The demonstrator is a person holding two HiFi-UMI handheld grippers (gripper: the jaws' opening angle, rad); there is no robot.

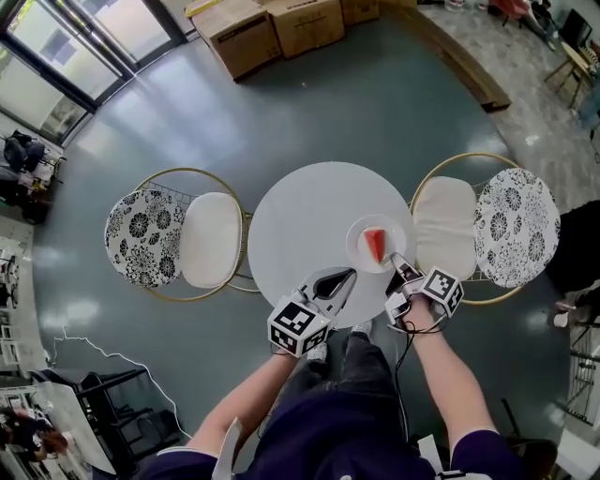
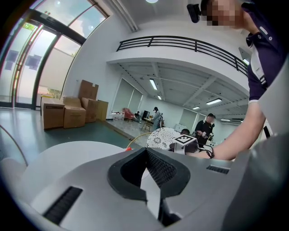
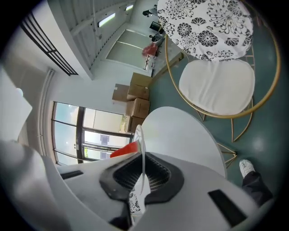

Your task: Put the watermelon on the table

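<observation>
A red watermelon slice (image 1: 374, 244) lies on a small white plate (image 1: 357, 246) over the right front part of the round white table (image 1: 291, 220). My right gripper (image 1: 397, 265) is shut on the plate's near rim. In the right gripper view the plate rim (image 3: 141, 144) runs edge-on between the jaws, with the watermelon (image 3: 125, 149) just left of it. I cannot tell whether the plate rests on the table or hangs just above it. My left gripper (image 1: 345, 278) is at the table's front edge, left of the plate, shut with nothing in it (image 2: 146, 151).
Two gold-framed chairs with white cushions and flowered backs flank the table, one left (image 1: 169, 239) and one right (image 1: 487, 225). Cardboard boxes (image 1: 272, 28) stand on the floor far behind. The person's legs are close under the table's front edge.
</observation>
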